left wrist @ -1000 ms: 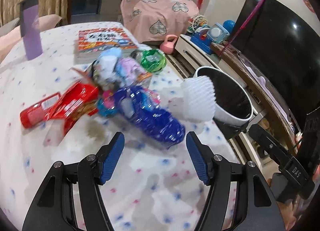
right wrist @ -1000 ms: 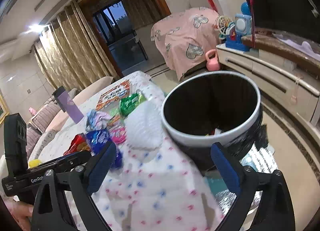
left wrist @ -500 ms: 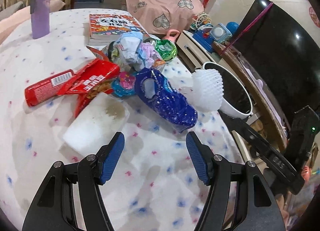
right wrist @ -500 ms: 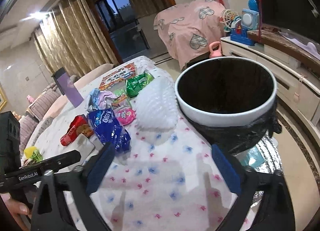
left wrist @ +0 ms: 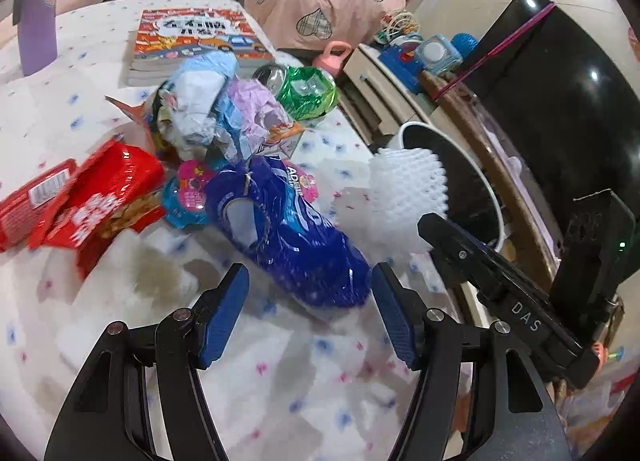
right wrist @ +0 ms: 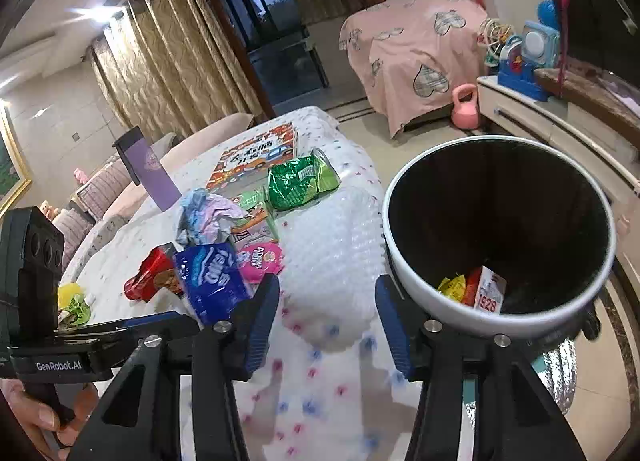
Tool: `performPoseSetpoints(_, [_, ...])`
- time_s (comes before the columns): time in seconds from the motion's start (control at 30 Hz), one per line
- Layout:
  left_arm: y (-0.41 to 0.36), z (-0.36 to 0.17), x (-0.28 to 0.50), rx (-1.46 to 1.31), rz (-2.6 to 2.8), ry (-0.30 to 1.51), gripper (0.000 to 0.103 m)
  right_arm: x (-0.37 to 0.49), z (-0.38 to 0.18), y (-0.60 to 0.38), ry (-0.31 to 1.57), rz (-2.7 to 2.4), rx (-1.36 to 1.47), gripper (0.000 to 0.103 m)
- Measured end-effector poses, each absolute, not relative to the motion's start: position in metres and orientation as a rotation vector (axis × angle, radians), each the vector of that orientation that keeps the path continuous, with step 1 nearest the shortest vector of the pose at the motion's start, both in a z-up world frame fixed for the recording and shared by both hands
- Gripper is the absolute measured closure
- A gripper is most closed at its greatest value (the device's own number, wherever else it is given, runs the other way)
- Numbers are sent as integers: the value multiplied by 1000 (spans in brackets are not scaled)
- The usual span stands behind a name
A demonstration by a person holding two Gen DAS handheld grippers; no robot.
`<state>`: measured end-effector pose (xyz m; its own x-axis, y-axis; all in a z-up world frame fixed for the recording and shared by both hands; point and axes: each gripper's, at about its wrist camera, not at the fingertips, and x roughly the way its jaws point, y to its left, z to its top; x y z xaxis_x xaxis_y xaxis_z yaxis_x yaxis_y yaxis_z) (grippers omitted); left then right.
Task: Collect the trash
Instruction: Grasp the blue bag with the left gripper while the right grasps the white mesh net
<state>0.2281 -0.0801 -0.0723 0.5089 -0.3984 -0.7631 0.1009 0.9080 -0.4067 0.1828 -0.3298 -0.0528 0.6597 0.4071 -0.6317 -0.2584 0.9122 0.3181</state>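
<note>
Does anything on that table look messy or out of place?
Yes. Crumpled wrappers, a red packet and a blue bag lie heaped on the tablecloth, while the bin beside it holds only a few scraps.

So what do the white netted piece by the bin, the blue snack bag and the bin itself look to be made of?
White netted piece: soft foam mesh, matte; raised lattice, slightly translucent. Blue snack bag: glossy plastic film, likely foil-lined; crinkles, specular glints. Bin: smooth white shell, probably plastic, with a black liner.
</note>
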Motion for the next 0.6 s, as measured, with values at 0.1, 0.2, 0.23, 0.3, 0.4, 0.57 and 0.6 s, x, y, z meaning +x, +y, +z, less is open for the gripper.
performPoseSetpoints(0.1, [-86,-82,236,-320,-295,1014,57,191,-62,-328,798,405,215,82])
performPoseSetpoints(0.2, [-86,-84,233,-316,-291,995,65,191,-66,-328,810,408,226,91])
performPoseSetpoints(0.23, [-87,-83,231,-309,-293,990,67,189,-66,-329,807,413,234,92])
performPoseSetpoints(0.3, [-87,-81,225,-298,-300,979,70,185,-66,-332,803,415,249,93])
performPoseSetpoints(0.4, [-86,-77,216,-283,-304,966,72,178,-64,-334,796,415,260,93])
performPoseSetpoints(0.57, [-86,-69,200,-268,-326,951,75,164,-54,-339,769,417,285,93])
performPoseSetpoints(0.6, [-87,-65,196,-263,-334,945,75,162,-51,-339,764,418,287,93])
